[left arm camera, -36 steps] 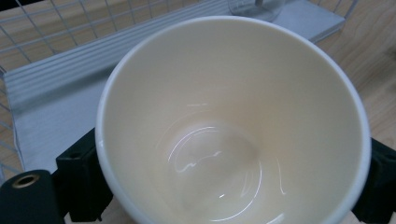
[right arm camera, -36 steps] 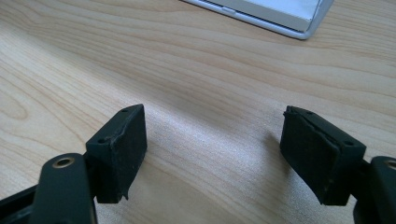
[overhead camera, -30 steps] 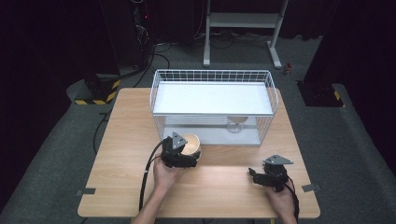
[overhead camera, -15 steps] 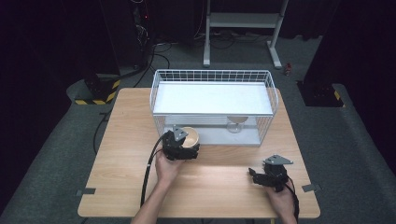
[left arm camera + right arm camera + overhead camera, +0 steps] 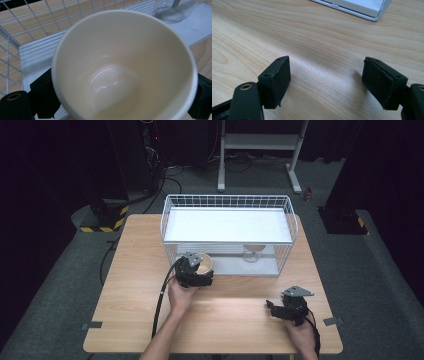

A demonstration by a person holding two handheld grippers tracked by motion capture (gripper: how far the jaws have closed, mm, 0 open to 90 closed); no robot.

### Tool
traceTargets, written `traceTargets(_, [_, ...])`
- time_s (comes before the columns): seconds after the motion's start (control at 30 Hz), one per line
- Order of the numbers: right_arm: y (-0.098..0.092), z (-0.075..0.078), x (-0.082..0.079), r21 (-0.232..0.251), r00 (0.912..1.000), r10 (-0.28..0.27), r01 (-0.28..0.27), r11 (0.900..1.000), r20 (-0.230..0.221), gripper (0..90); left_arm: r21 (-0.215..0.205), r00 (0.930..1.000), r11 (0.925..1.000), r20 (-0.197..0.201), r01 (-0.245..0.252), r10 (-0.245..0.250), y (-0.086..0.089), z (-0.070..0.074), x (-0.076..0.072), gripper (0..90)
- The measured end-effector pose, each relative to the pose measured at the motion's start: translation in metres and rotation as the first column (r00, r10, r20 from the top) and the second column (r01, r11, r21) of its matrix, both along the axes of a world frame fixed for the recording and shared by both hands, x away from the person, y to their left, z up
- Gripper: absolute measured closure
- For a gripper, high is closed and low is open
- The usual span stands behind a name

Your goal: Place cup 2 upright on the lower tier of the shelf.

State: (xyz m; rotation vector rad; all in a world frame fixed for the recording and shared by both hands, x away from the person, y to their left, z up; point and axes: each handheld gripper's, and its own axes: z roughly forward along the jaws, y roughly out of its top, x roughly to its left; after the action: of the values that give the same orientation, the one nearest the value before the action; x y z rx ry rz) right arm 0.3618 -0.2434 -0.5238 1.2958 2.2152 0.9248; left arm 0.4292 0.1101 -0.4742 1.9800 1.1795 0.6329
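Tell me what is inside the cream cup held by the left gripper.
Nothing: the glossy cream ceramic cup is empty, with only light reflections on its bottom. The left gripper clamps it at the white wire rack. The cup hides whatever lies directly beneath it.

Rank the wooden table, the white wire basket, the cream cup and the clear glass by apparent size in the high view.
1. Wooden table
2. White wire basket
3 and 4. Cream cup, held in the left gripper, and clear glass inside the basket look alike in size; no ranking between them.
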Motion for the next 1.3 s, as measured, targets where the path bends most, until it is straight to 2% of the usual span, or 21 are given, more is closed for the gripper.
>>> traceTargets(0.17, [0.0,0.0,0.0,0.0,1.0,0.0,0.0,1.0,0.0,23.0,-0.026,1.0,0.9996,0.004,-0.009,0.009,0.0,-0.002,0.003,9.0])
traceTargets(0.3, [0.0,0.0,0.0,0.0,1.0,0.0,0.0,1.0,0.0,22.9,-0.022,1.0,0.9997,0.003,-0.003,0.003,0.001,-0.003,0.007,8.9])
traceTargets(0.73, [0.0,0.0,0.0,0.0,1.0,0.001,-0.001,1.0,-0.001,22.9,-0.046,0.9988,0.9989,0.049,-0.002,0.004,0.0,-0.01,0.017,8.7])
traceTargets(1.3, [0.0,0.0,0.0,-0.001,1.0,0.0,0.0,1.0,-0.001,22.9,-0.083,0.9974,0.9964,0.068,-0.017,0.023,0.001,-0.017,0.026,8.4])
